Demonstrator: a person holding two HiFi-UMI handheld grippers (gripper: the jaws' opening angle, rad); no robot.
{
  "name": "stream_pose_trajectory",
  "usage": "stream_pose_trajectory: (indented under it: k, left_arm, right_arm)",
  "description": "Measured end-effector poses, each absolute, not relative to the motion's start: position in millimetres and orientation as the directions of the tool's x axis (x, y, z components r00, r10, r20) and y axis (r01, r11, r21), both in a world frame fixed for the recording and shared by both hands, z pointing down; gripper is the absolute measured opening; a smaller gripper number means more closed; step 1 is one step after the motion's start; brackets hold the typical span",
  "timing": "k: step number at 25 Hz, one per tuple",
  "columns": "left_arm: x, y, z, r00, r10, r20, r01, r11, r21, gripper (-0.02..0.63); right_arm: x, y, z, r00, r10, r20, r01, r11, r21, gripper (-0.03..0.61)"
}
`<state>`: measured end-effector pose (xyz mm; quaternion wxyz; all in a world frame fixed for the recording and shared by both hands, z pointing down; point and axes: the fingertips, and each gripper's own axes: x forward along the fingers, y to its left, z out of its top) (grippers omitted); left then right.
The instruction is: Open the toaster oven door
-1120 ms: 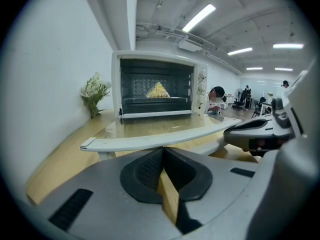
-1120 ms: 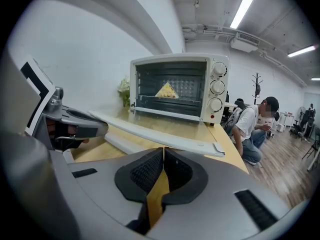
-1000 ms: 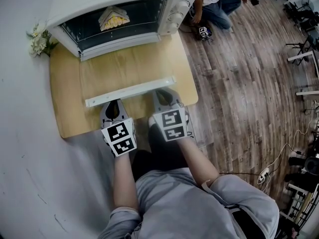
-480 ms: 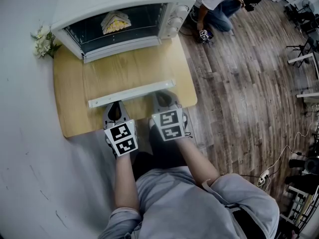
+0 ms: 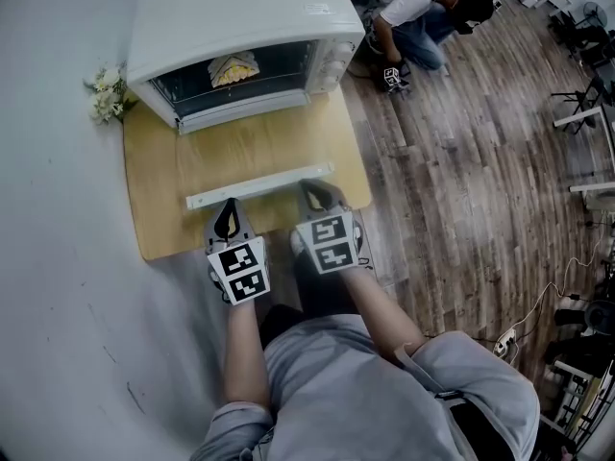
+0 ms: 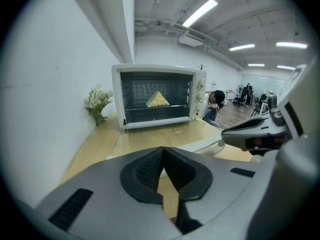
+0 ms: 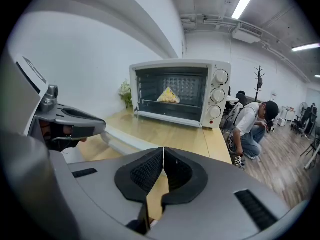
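Note:
The white toaster oven [image 5: 240, 27] stands at the back of the wooden table [image 5: 154, 233]. Its glass door [image 5: 255, 152] lies folded down flat, with the white handle bar [image 5: 259, 186] at its near end. A wedge of food [image 5: 233, 67] sits inside. My left gripper [image 5: 229, 209] is shut and empty, just on my side of the handle's left part. My right gripper [image 5: 315, 192] is also shut and empty, by the handle's right end. The left gripper view shows the oven [image 6: 157, 96] straight ahead past the closed pads; the right gripper view shows the oven [image 7: 182, 91] likewise.
A small bunch of white flowers [image 5: 108, 92] lies left of the oven against the white wall. A person [image 5: 413, 3] crouches on the wooden floor to the right of the table. Cables and a power strip [image 5: 509, 337] lie on the floor at right.
The head view has pulled back, so the oven and table look smaller and sit further right. Both grippers stay shut close behind the door handle. The door still lies flat.

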<state>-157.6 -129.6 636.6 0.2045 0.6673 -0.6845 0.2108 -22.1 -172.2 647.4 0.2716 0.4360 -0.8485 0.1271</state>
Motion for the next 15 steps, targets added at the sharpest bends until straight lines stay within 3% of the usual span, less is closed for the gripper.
stream_pose_trajectory:
  k: [15]
  left_arm:
    - [-151.5, -129.1, 503.4, -0.020, -0.887, 0.462, -1.000, 0.010, -0.024, 0.003]
  right_arm:
    - [-17.9, -172.2, 506.1, -0.503, -0.729, 0.464, -0.818, 0.575, 0.017, 0.002]
